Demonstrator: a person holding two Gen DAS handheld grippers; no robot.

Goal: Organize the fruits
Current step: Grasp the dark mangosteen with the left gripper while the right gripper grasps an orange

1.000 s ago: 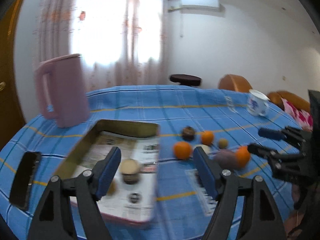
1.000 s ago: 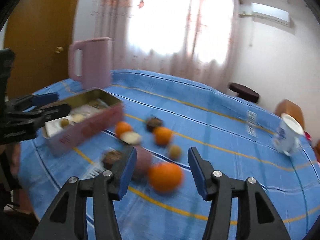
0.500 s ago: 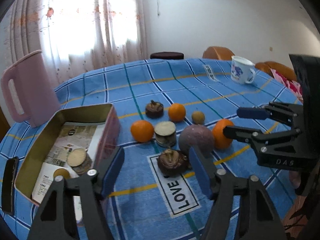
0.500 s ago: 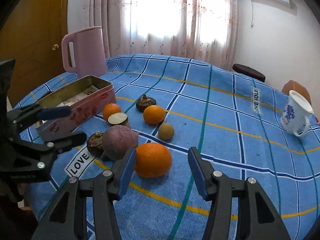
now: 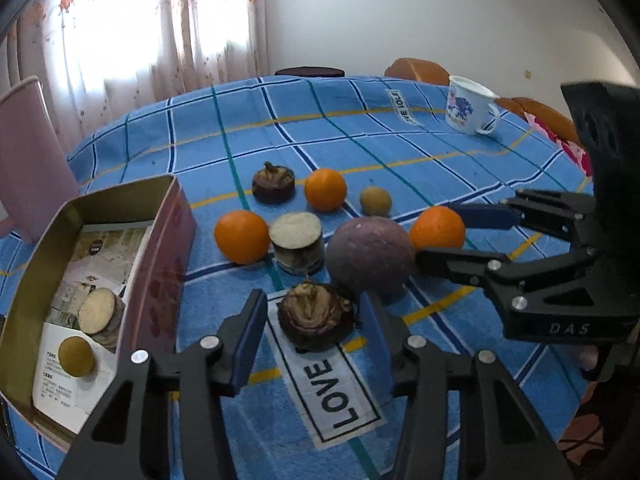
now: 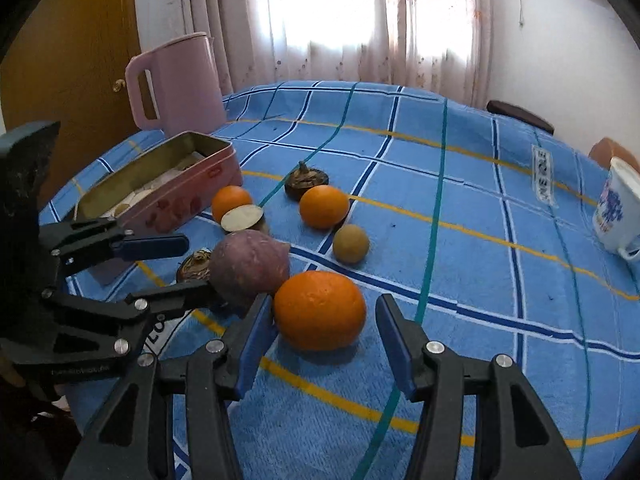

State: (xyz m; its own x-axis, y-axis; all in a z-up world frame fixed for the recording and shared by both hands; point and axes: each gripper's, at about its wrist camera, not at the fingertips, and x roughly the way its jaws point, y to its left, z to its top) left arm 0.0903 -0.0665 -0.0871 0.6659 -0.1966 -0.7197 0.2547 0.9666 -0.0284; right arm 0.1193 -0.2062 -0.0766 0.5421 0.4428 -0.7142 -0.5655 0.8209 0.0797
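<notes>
At the bottom centre of the left wrist view, the left gripper [image 5: 310,336] stands with its fingers wide apart, holding nothing; the dark brown stemmed fruit [image 5: 316,316] sits on the tablecloth [image 5: 400,152] between the fingertips, touching neither pad as far as can be seen, just above a white label reading LOVE [image 5: 332,392]. At the bottom centre of the right wrist view, the right gripper [image 6: 324,344] is likewise spread wide and empty, with the large orange [image 6: 319,310] resting on the cloth between its fingers, closer to the left finger. Just beyond, toward the centre of the left wrist view, a round purple fruit [image 5: 371,255] lies beside that orange, with a cut, pale-faced piece [image 5: 297,242] and a second orange [image 5: 242,236] to its left. Farther up the frame sit another dark stemmed fruit [image 5: 274,182], a third orange [image 5: 325,189] and a small tan round fruit [image 5: 375,201]. At the left edge of the left wrist view, an open pink tin [image 5: 160,264] lined with printed paper holds a cut pale piece [image 5: 100,312] and a small tan fruit [image 5: 75,356]. At the far left of the frame stands a pink pitcher [image 5: 28,160]; at the upper right stands a white mug with a blue pattern [image 5: 468,106]. Curtains [image 5: 140,20] fill the upper left.
</notes>
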